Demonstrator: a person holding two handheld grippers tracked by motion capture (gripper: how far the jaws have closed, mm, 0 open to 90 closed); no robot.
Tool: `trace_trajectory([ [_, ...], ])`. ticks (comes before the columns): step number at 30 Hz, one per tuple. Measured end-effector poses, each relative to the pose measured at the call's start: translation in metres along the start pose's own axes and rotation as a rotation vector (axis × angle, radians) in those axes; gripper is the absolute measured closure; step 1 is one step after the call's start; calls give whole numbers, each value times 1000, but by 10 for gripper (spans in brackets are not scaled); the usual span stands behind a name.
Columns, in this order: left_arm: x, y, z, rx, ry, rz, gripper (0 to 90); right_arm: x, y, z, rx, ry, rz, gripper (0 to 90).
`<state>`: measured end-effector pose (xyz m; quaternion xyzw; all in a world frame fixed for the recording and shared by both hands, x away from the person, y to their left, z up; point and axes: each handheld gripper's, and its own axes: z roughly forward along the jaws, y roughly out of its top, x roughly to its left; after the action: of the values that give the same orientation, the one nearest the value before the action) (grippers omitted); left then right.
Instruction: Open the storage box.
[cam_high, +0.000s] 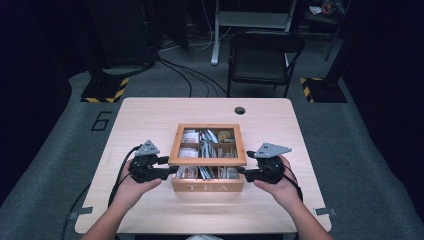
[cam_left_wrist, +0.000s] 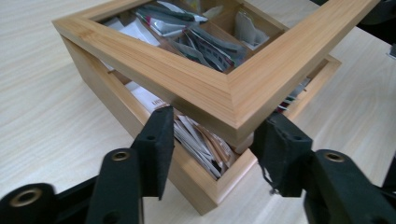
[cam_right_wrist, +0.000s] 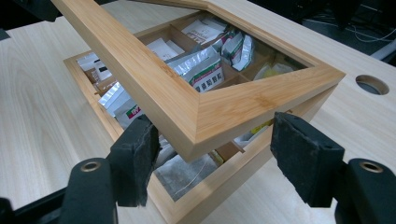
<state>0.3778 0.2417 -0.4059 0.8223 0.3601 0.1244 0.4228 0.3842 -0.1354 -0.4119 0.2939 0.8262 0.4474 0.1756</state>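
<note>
A wooden tea box marked TEA stands mid-table, its compartments full of tea bags. Its framed window lid is tilted up at the front, leaving a gap over the box. My left gripper comes in from the left, and the lid's front left corner sits between its pads, which touch the frame's edges. From the right, my right gripper has the front right corner wedged between its pads.
The light wooden table has a round cable hole behind the box. A black folding chair and floor cables stand beyond the table's far edge.
</note>
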Motion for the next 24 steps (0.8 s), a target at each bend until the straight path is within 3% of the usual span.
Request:
trace_trajectory([
  [5,-2,3,0,-1,21,45,423,0,7,1,19,7,-33,318],
  [8,-2,4,0,-4,25,62,415,0,11,2,28,5,-82,308],
  [24,1,18,-5,-53,51,102,385,-8,28,-4,32,31,-43,333],
])
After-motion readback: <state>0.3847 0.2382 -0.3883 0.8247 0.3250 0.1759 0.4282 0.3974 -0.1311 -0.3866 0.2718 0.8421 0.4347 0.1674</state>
